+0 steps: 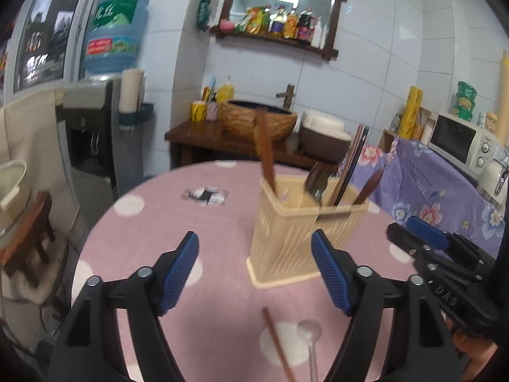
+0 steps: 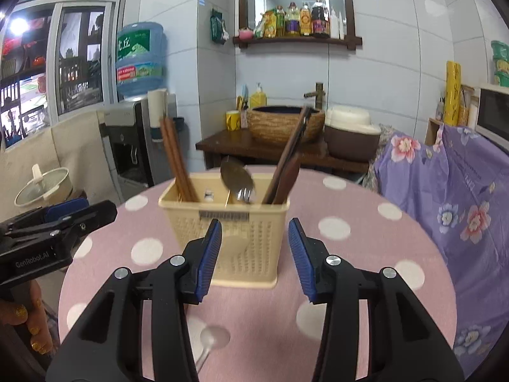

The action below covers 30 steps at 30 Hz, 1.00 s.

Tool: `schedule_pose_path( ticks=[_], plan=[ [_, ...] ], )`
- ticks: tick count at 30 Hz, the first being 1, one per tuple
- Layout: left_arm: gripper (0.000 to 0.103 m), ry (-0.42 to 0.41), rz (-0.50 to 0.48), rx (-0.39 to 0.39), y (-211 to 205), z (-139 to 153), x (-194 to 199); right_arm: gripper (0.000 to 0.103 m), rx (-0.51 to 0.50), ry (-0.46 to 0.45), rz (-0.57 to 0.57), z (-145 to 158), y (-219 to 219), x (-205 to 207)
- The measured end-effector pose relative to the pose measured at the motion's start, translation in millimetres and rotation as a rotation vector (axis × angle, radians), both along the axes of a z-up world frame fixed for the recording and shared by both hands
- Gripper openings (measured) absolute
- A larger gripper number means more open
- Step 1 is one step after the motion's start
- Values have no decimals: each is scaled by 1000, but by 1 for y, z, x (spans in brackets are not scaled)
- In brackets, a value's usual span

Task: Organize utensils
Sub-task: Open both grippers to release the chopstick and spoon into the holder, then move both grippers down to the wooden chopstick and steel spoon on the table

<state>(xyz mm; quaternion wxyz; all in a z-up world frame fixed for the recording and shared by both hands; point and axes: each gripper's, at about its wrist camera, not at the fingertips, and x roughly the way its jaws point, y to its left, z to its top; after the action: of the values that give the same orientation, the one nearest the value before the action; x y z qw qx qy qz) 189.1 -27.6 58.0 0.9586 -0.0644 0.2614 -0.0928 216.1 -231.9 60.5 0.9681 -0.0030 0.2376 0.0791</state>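
While both jaws stand apart with nothing between them, the left hand-held gripper (image 1: 254, 269) and right hand-held gripper (image 2: 254, 259) hover over the pink dotted tabletop (image 2: 350, 273). Caddy (image 2: 232, 238) stands upright mid-table, just ahead of the right gripper. It holds chopsticks (image 2: 178, 162) in the left compartment, a spoon (image 2: 237, 178) in the middle, dark utensils on the right. One chopstick (image 1: 276, 343) and a clear spoon (image 2: 211, 339) lie loose on the cloth, near the grippers.

My pads (image 2: 210, 254): blue, ribbed, matt.
Caddy (image 2: 251, 242) ahead of my claw: cream plastic, perforated walls.
Chopsticks (image 2: 178, 162) in it: brown wood, smooth.
Spoon (image 2: 237, 178): glossy metal.
Tablecloth (image 2: 350, 254) below me: pink dotted cloth, matt.
Clear spoon (image 2: 211, 339) beneath: translucent plastic.
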Motion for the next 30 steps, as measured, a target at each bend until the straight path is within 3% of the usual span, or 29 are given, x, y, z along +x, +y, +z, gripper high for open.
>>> schedule_pose_path(
  ticks=[6,11,17,22,30],
  plan=[
    [84,90,32,81,9,-48,-20,45,-34,133,-7,-49,8,-17],
    [94,154,77,93,24,-77,-31,45,-10,253,-16,-89,10,-25],
    [94,193,91,109,29,-87,-33,45,21,333,23,-112,29,-29],
    [94,200,84,97,29,-90,-39,44,-39,366,29,-124,57,-28],
    [94,201,72,91,26,-91,-42,22,-42,405,13,-134,58,-24]
  ],
)
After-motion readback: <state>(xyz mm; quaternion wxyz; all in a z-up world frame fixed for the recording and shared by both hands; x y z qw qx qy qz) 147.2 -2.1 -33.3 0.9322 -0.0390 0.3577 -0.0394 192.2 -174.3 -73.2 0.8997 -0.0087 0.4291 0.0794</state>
